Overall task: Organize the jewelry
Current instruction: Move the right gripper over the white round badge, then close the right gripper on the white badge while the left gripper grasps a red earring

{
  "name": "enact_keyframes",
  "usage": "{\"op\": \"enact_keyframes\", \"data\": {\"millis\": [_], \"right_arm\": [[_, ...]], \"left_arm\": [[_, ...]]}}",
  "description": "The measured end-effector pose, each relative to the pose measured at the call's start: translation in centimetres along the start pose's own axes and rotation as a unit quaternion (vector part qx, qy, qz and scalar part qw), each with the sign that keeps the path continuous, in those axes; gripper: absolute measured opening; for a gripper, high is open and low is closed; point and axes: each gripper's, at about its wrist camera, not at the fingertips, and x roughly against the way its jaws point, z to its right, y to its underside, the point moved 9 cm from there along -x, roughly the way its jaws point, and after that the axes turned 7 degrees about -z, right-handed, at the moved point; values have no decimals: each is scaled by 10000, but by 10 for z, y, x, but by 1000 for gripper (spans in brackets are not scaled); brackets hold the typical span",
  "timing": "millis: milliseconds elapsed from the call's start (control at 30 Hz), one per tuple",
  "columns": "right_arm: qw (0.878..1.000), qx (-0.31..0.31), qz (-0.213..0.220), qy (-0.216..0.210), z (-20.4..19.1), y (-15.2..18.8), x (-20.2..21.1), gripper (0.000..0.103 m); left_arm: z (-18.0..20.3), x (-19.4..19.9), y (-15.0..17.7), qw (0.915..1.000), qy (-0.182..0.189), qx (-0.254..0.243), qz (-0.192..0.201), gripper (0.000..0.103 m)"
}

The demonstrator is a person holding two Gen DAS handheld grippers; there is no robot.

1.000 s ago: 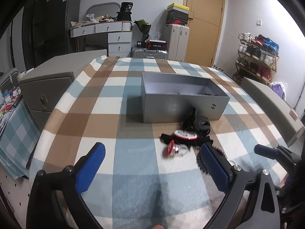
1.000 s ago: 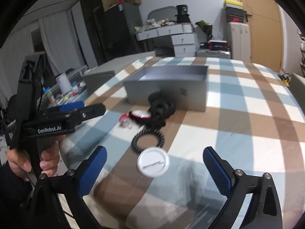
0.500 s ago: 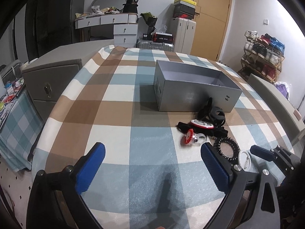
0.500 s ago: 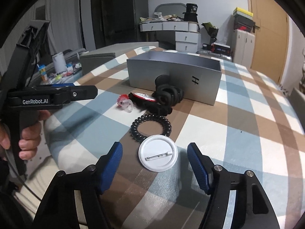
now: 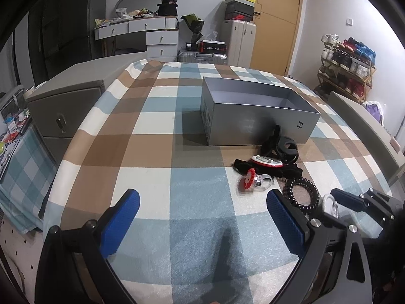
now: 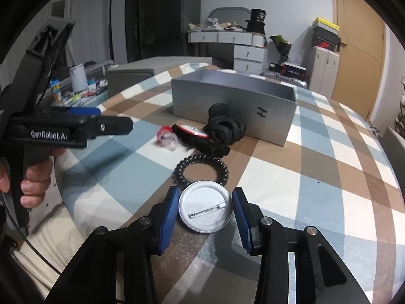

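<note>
Between the blue pads of my right hand-held gripper, whose jaws have just been closing, lies the round white pin-back badge face-down near the checked bed's front edge; pads touch its rim, ready for the open grey box. My left hand-held gripper hangs released.

1. White pin badge lies back side up, clasp showing, nearest the tabletop edge.
2. Black spiral hair tie lies flat just behind it.
3. Grey open box sits farther back, dark hair accessories piled against its front.
</note>
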Motion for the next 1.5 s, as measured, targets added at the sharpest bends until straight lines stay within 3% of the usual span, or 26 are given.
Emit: {"op": "enact_keyframes", "data": {"millis": [233,600,833,967,1133,1200,1333,1500], "right_arm": [[9995,-287,121,-98,12,-1,7,42],[9957,-863,292,-160,42,-1,19,42],[9945,-985,345,-99,54,1,24,42],[9931,-1102,365,-168,57,2,25,42],[9918,-1187,439,-178,60,-1,29,42],[9926,-1127,432,-139,60,-1,29,42],[9929,-1107,415,-139,59,0,28,42],[9930,-1097,411,-131,59,1,28,42]], "left_arm": [[7,-6,-8,9998,210,12,-45,98],[39,-26,-16,9964,517,-600,-290,98],[50,-30,-14,9938,513,-924,-350,93],[52,-33,-13,9927,587,-944,-460,78],[55,-37,-12,9921,628,-954,-511,70],[57,-37,-12,9917,616,-1008,-513,61],[58,-38,-12,9916,605,-1003,-547,53],[61,-40,-9,9903,724,-996,-640,29]]}}
